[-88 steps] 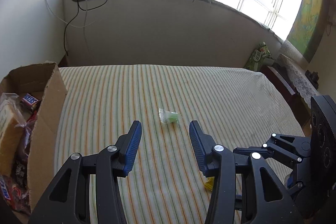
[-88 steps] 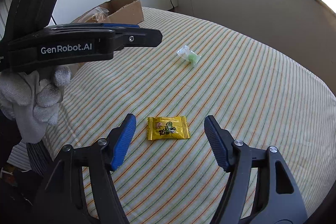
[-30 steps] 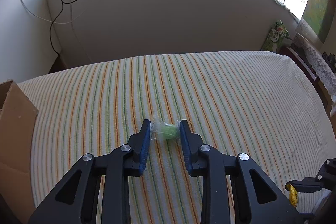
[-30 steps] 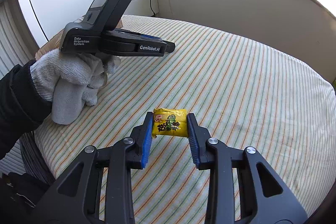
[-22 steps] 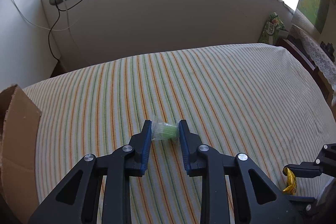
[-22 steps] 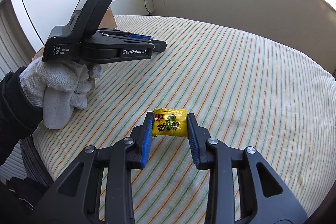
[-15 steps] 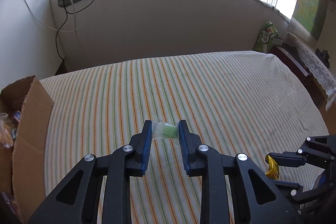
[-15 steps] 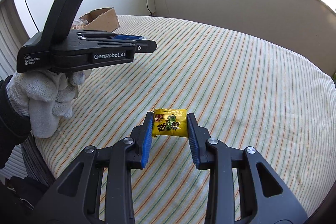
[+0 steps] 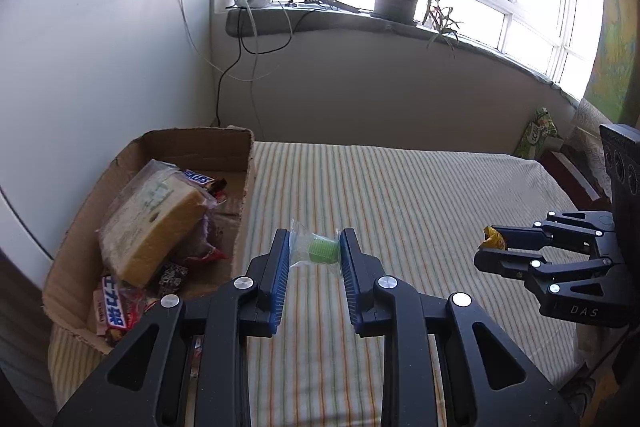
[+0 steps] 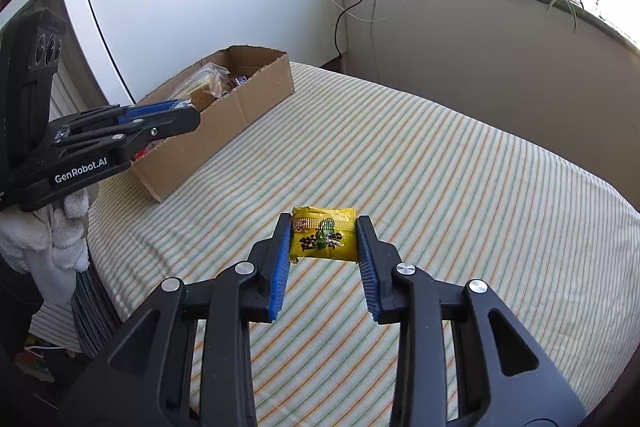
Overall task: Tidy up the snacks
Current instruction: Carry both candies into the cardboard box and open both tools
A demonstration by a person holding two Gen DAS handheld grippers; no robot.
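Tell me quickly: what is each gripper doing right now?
Left gripper: closed on the clear-wrapped green candy.
Right gripper: closed on the yellow snack packet.

Cardboard box at the striped bed's left edge, snacks inside, potted plant on the windowsill behind.

Green candy, yellow packet, brown box, striped bedspread.

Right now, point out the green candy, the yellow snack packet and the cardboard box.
green candy [image 9: 320,248], left wrist view, green centre inside the clear wrapper.
yellow snack packet [image 10: 324,234], right wrist view, printed front face.
cardboard box [image 10: 236,115], right wrist view, outer side wall.
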